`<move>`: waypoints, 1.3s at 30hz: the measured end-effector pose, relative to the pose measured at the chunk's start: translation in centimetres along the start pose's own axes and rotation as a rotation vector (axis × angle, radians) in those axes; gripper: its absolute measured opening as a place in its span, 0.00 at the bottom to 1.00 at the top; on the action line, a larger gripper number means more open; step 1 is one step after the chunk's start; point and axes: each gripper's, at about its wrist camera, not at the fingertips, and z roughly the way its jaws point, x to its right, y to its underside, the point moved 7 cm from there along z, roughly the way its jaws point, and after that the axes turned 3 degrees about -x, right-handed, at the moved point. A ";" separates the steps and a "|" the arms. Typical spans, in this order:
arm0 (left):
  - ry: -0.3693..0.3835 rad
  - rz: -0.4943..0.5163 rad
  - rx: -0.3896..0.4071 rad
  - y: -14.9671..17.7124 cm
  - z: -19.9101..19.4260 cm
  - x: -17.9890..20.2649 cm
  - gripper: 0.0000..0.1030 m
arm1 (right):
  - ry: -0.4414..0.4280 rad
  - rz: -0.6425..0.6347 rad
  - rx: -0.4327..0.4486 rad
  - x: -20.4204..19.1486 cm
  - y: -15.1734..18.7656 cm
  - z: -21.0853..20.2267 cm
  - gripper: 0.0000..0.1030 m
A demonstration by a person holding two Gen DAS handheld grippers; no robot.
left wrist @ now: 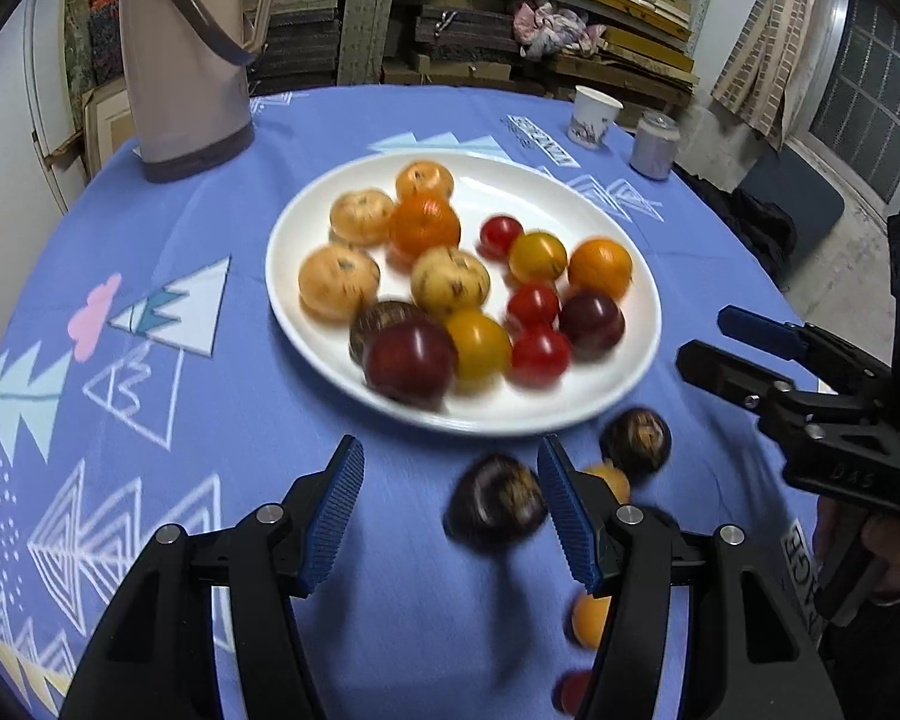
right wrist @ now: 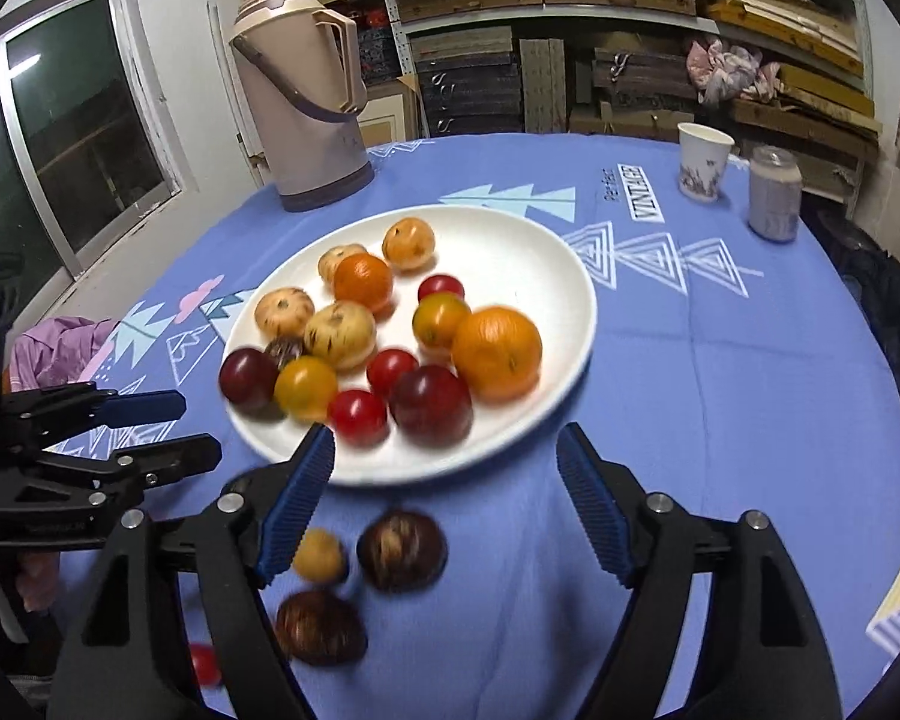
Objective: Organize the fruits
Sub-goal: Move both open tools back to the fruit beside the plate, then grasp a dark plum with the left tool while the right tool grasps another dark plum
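White round ceramic plate (right wrist: 570, 324) on the blue tablecloth (left wrist: 210, 240) already carries most fruits. Outstanding on the cloth beside it: two dark brown fruits (right wrist: 402, 549), small yellow ones, one red. Left gripper (left wrist: 450, 516) and right gripper (right wrist: 444, 504) both gape, empty.

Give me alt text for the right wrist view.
Open right tongs, holding nothing, hover over a blue patterned tablecloth just short of a white round plate piled with small fruits. Two dark brown fruits and a small yellow fruit lie loose nearby.
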 end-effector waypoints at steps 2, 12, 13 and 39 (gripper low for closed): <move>0.006 0.000 -0.014 0.8 0.3 0.2 0.59 | 0.001 0.006 0.000 0.1 0.8 -0.7 0.75; 0.015 -0.007 -0.057 2.5 2.1 1.0 0.59 | -0.014 0.021 -0.007 -0.2 3.1 -2.0 0.83; 0.014 -0.004 -0.064 2.5 2.4 1.1 0.59 | -0.013 0.023 -0.005 -0.1 3.3 -2.0 0.84; -0.048 0.126 -0.041 2.7 4.5 1.9 0.54 | 0.063 -0.061 -0.187 -1.2 4.1 4.4 0.65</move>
